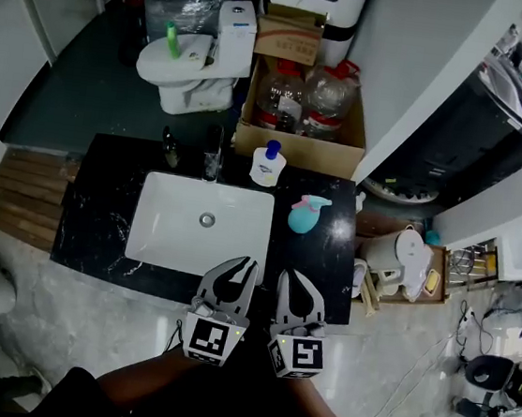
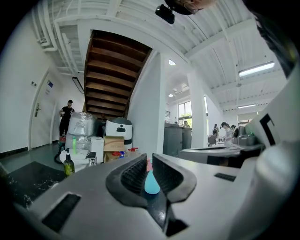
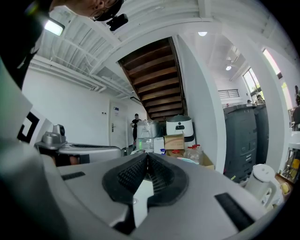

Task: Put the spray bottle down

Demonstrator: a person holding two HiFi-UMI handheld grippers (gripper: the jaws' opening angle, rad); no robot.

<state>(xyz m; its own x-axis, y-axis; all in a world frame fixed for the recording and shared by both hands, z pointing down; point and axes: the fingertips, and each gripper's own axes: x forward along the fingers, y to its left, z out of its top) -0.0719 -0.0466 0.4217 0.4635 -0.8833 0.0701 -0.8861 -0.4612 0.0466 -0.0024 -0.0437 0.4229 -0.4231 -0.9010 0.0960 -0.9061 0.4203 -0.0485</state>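
A teal spray bottle (image 1: 304, 215) lies on the black counter (image 1: 99, 221), to the right of the white sink (image 1: 160, 224). Neither gripper touches it. Both hang side by side over the counter's front edge, well short of the bottle. My left gripper (image 1: 245, 265) has its jaws nearly together with nothing between them. In the left gripper view the bottle (image 2: 151, 183) shows far off through the thin slit of that gripper (image 2: 149, 157). My right gripper (image 1: 292, 278) is shut and empty; its tips meet in the right gripper view (image 3: 147, 155).
A faucet (image 1: 212, 157), a dark pump bottle (image 1: 170, 145) and a white bottle with a blue cap (image 1: 267, 167) stand along the counter's back. Behind are a toilet (image 1: 189, 64) and a cardboard box (image 1: 299, 146) with water jugs. A white kettle (image 1: 393, 252) stands right of the counter.
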